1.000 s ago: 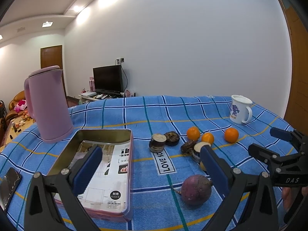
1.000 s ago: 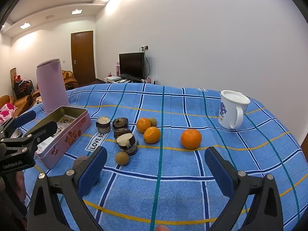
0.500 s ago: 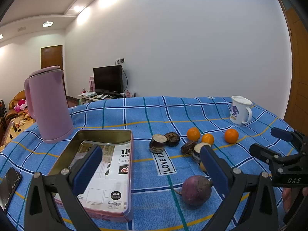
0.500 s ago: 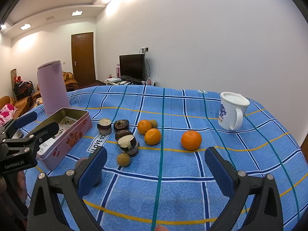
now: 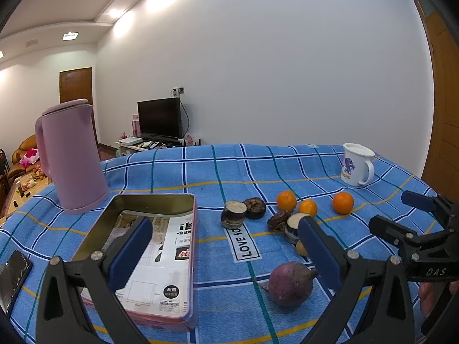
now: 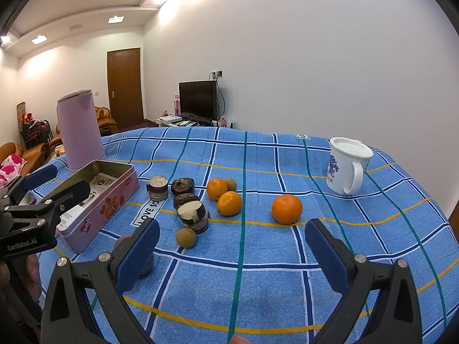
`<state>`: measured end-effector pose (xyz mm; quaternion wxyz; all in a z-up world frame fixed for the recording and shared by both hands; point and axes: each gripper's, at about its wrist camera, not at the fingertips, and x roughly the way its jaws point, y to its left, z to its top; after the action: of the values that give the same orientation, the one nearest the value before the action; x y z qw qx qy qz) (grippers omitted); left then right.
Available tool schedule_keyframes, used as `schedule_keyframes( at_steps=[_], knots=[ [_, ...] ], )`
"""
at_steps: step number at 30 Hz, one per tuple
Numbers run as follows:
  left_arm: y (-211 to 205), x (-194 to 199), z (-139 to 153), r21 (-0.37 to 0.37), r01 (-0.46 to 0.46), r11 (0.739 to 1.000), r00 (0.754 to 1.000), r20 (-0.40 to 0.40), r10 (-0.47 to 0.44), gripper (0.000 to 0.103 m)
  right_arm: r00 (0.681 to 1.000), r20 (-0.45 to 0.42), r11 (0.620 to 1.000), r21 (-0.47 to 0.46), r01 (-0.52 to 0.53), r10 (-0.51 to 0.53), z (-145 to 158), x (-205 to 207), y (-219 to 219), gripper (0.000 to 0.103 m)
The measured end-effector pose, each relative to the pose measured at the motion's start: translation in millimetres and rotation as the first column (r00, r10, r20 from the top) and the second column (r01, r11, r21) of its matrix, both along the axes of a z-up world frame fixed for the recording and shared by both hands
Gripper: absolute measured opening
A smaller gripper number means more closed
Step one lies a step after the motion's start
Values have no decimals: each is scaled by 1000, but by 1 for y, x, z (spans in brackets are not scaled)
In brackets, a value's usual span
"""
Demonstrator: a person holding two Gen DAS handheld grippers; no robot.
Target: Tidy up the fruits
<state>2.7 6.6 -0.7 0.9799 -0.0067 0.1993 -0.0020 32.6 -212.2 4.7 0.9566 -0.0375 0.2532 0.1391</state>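
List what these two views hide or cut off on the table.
- Purple root: right wrist view, mostly behind the right hand-held gripper finger.
- Small yellow fruit: left wrist view, half hidden by the left hand-held gripper finger.
- Phone: left wrist view, cut off by the frame edge.
- Tin paper print: too small to read.

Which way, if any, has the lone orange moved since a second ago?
No. The orange still sits by the same yellow stripe, left of the mug.
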Motion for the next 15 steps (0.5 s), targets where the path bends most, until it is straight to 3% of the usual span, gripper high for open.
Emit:
schedule_keyframes(
  at_steps=[15],
  knots=[
    [-6, 1, -6, 5, 16, 1000, 1000, -16, -16, 103, 1000, -13, 1000, 5, 10, -10, -6, 2, -3, 102]
  ],
)
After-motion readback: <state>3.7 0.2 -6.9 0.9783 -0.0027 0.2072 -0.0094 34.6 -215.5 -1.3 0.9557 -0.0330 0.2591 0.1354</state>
